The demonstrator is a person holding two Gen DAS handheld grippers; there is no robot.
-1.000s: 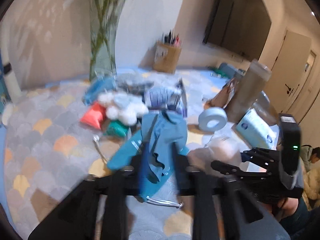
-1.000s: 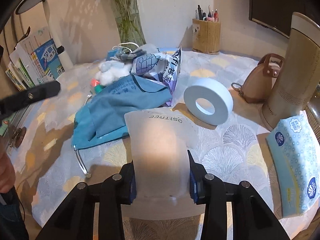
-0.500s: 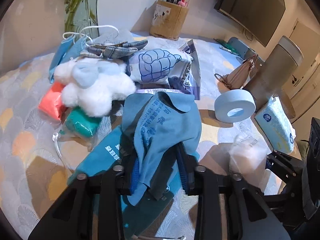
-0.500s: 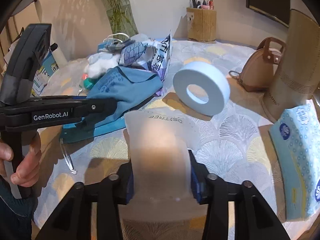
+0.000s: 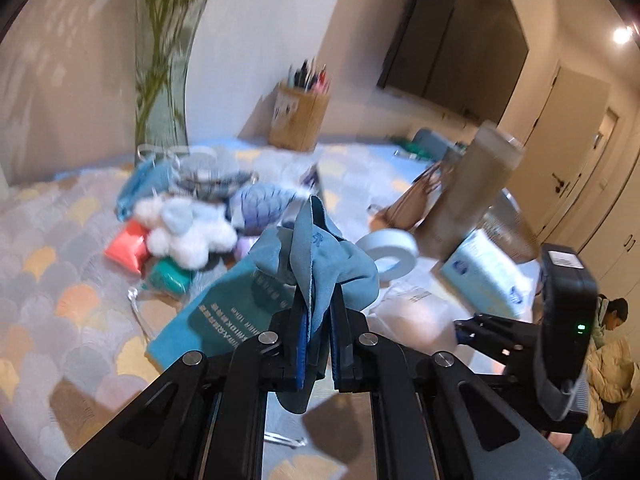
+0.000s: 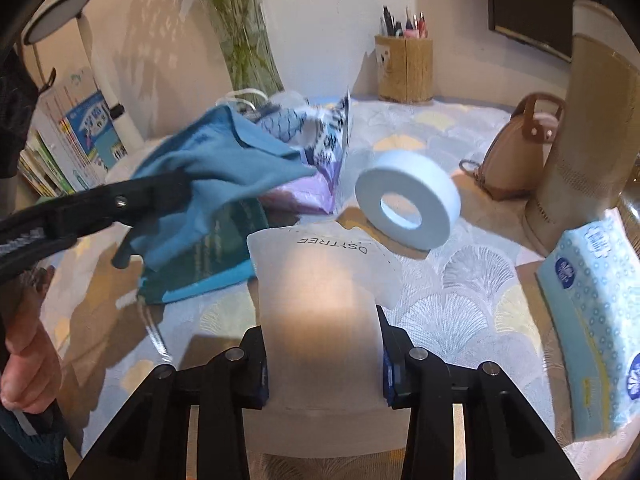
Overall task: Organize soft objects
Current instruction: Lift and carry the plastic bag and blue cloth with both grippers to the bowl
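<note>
In the left wrist view, the left gripper (image 5: 316,336) sits at lower centre, its jaws clamped together on a bunched blue cloth (image 5: 320,264) that rises above the fingers. Under the cloth lies a teal packet (image 5: 224,316) on the tabletop (image 5: 60,264). A fluffy white toy (image 5: 188,232) lies at centre left, a roll of tape (image 5: 390,254) right of centre.

In the right wrist view, the right gripper (image 6: 322,360) at bottom centre has a frosted white pouch (image 6: 320,304) between its fingers; the jaws are closing, pads against the pouch's sides. The left gripper (image 6: 132,204) enters from the left edge, the blue cloth (image 6: 224,168) draped from it at upper left. The roll of tape (image 6: 408,200) stands on edge, tilted, right of centre, and a tissue pack (image 6: 592,304) lies at the right edge.
</note>
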